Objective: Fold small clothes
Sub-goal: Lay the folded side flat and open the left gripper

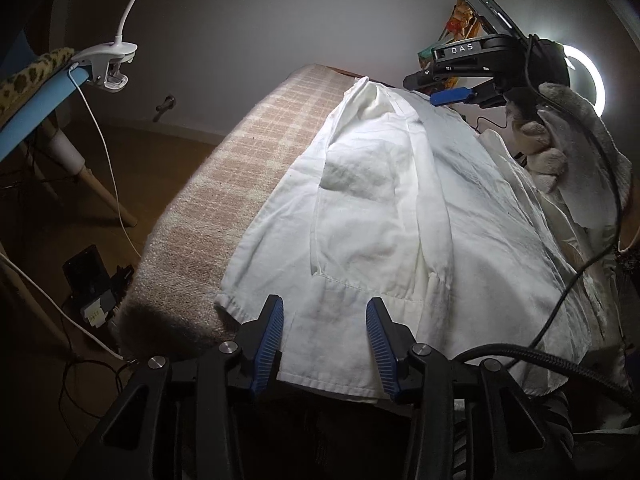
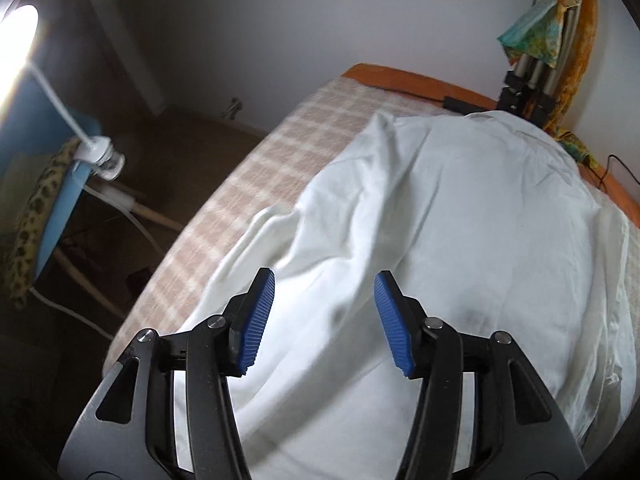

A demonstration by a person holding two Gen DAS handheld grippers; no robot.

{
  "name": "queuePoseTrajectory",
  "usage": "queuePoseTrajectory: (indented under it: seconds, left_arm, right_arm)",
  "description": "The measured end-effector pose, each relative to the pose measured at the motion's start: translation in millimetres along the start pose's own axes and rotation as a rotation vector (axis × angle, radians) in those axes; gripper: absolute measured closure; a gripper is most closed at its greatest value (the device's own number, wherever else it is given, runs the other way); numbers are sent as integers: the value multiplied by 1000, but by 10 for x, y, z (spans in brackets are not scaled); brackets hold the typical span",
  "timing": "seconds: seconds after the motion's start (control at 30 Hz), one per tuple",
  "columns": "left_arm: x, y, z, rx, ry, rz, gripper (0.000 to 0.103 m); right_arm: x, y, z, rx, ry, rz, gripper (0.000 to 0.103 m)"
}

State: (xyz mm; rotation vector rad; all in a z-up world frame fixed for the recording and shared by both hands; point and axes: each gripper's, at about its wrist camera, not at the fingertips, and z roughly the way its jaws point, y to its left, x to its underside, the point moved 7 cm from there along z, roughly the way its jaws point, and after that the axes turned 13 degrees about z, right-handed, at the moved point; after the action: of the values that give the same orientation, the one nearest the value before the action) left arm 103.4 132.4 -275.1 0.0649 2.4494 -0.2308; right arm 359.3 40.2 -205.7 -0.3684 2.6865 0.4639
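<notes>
A white shirt-like garment (image 1: 400, 208) lies spread over a beige checked blanket (image 1: 248, 160), with a chest pocket (image 1: 360, 176) facing up. My left gripper (image 1: 325, 301) hovers at the garment's near hem; its blue pads stand apart with the cloth lying flat beneath them, not pinched. In the right wrist view my right gripper (image 2: 324, 274) is open above the rumpled middle of the garment (image 2: 460, 240), and nothing sits between its pads. The left wrist view also shows the right gripper (image 1: 430, 88) at the garment's far end, held by a gloved hand (image 1: 552, 136).
A white clip lamp (image 1: 112, 60) is clamped to a blue chair (image 1: 36, 108) on the left, over dark floor. A ring light (image 1: 592, 80) glows at the right. An orange wooden edge (image 2: 420, 80), a tripod (image 2: 524, 92) and colourful cloth (image 2: 540, 36) stand behind. A black cable (image 1: 580, 272) crosses the garment's right side.
</notes>
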Motion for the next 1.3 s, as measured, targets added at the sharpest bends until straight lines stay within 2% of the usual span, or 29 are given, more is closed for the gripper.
queuePoseTrajectory:
  seconds: [0.1, 0.17, 0.27, 0.3, 0.33, 0.37, 0.4, 0.43, 0.57, 0.63, 0.73, 0.83, 0.93, 1.07, 1.17, 1.3]
  left_arm:
    - [21, -72, -24, -22, -4, 34, 63]
    - [43, -109, -23, -9, -2, 33, 64]
    - [68, -139, -21, -3, 3, 23, 70]
    - [68, -133, -19, 2, 4, 17, 75]
    - [64, -128, -18, 14, 4, 7, 85]
    - [61, -114, -13, 31, 5, -9, 90]
    - [58, -88, -11, 45, 5, -30, 99]
    - [51, -56, -17, 54, -1, -52, 101]
    - [-19, 81, -148, 35, -45, -106, 102]
    - [-54, 185, -247, -41, -72, -98, 102]
    - [-15, 308, -205, -74, -41, -103, 102]
    - [10, 324, -168, -67, -33, -100, 102]
    - [-21, 274, -175, -51, -42, -94, 102]
    - [-73, 243, -222, -16, -52, -115, 103]
    - [-133, 277, -334, 5, -53, -142, 103]
    - [-237, 271, -520, 6, -84, -133, 103]
  right_arm:
    - [350, 209, 15, -12, 52, -70, 48]
    - [631, 324, 52, -30, 92, -131, 48]
    - [949, 341, 183, 73, 115, -232, 48]
    - [1016, 306, 221, 105, 122, -250, 48]
    - [1049, 259, 258, 113, 132, -246, 48]
    - [1064, 217, 267, 96, 142, -221, 48]
    - [1059, 178, 251, 65, 147, -184, 48]
    - [1035, 147, 225, 25, 145, -144, 48]
    - [917, 59, 112, -44, 126, -49, 48]
    - [887, 58, 73, -60, 118, -35, 48]
    - [903, 87, 62, -49, 114, -45, 48]
    - [933, 190, 4, -47, 80, -72, 48]
    - [928, 450, -106, -124, 28, -117, 48]
    - [996, 822, -41, -249, 112, -151, 48]
    - [1097, 876, 107, -177, 153, -206, 48]
    - [1115, 719, 81, -164, 155, -206, 48]
